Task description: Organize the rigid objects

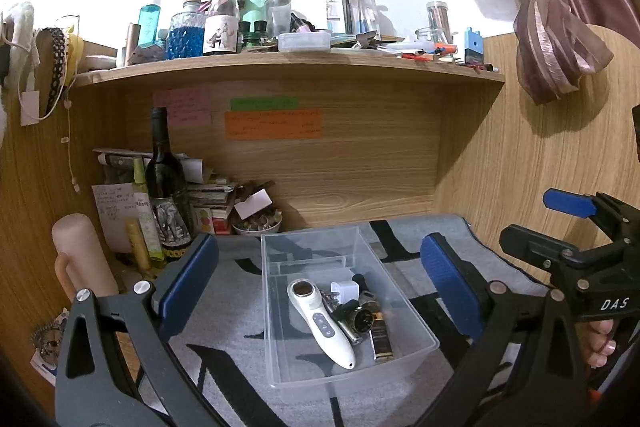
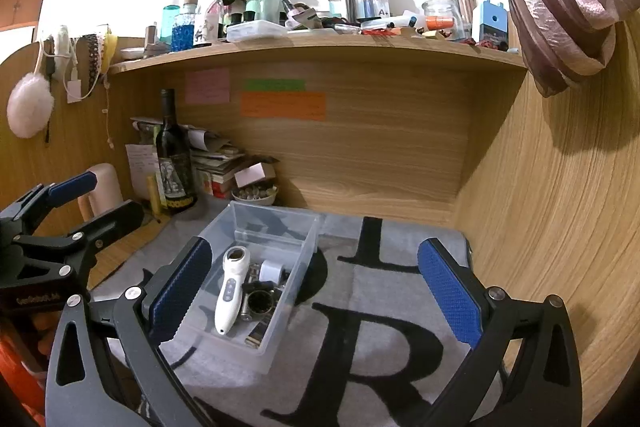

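A clear plastic bin [image 1: 404, 291] stands on a grey mat with black letters [image 1: 224, 311]. In it lie a white handheld device [image 1: 322, 325], a white charger plug [image 1: 344, 291], a round metal piece [image 1: 362, 319] and a small dark box [image 1: 382, 341]. My left gripper [image 1: 320, 287] is open and empty, held above and in front of the bin. My right gripper [image 2: 316, 291] is open and empty, to the right of the bin [image 2: 298, 279], over the mat [image 2: 360, 327]. The white device [image 2: 230, 289] shows there too. Each gripper appears in the other's view.
A dark wine bottle [image 1: 164, 183], stacked papers [image 1: 208, 191], a small bowl [image 1: 258, 225] and a pink cylinder [image 1: 82, 253] crowd the back left corner. A shelf [image 1: 280, 65] above carries several bottles and jars. Wooden walls close the back and right; a tied curtain [image 1: 556, 27] hangs at right.
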Available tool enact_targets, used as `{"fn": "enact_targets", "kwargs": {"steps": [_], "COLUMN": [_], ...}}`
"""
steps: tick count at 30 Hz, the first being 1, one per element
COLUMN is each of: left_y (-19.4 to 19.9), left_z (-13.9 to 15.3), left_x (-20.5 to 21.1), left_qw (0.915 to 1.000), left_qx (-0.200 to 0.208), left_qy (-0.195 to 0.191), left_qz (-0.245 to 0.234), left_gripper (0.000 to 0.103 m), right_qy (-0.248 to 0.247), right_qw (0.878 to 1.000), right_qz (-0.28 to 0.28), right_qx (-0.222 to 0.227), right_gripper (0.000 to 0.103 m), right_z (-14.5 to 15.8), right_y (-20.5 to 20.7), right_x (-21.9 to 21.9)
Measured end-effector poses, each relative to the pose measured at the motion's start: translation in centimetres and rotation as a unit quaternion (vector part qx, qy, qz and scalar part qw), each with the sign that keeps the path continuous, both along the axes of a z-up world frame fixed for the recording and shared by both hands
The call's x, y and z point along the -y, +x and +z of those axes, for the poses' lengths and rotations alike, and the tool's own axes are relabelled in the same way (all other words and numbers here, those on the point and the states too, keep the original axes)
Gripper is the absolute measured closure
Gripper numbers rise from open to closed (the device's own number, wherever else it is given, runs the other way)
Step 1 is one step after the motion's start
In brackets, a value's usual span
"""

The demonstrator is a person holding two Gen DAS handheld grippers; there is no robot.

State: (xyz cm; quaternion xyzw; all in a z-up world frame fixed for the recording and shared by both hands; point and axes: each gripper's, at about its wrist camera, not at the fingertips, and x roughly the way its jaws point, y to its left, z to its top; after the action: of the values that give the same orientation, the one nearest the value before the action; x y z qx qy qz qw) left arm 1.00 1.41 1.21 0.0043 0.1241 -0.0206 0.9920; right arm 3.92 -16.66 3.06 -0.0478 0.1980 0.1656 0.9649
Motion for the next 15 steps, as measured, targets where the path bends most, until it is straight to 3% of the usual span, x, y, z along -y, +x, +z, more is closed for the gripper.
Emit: {"fn": "enact_targets", "kwargs": {"steps": [15], "left_y": [0.13], "left_z": [-0.13], "left_x": [0.31], "left_qw": [1.0000], "left_qx": [-0.002], "left_qy": [0.000], "left_qz": [-0.004], "left_gripper": [0.000], "right_qy": [0.013], "right_qw": [1.000], "right_qz": [-0.006], "right_qx": [-0.008], "right_gripper": [0.000], "right_z": [-0.13], "right_y": [0.12], "right_x": [0.32]}}
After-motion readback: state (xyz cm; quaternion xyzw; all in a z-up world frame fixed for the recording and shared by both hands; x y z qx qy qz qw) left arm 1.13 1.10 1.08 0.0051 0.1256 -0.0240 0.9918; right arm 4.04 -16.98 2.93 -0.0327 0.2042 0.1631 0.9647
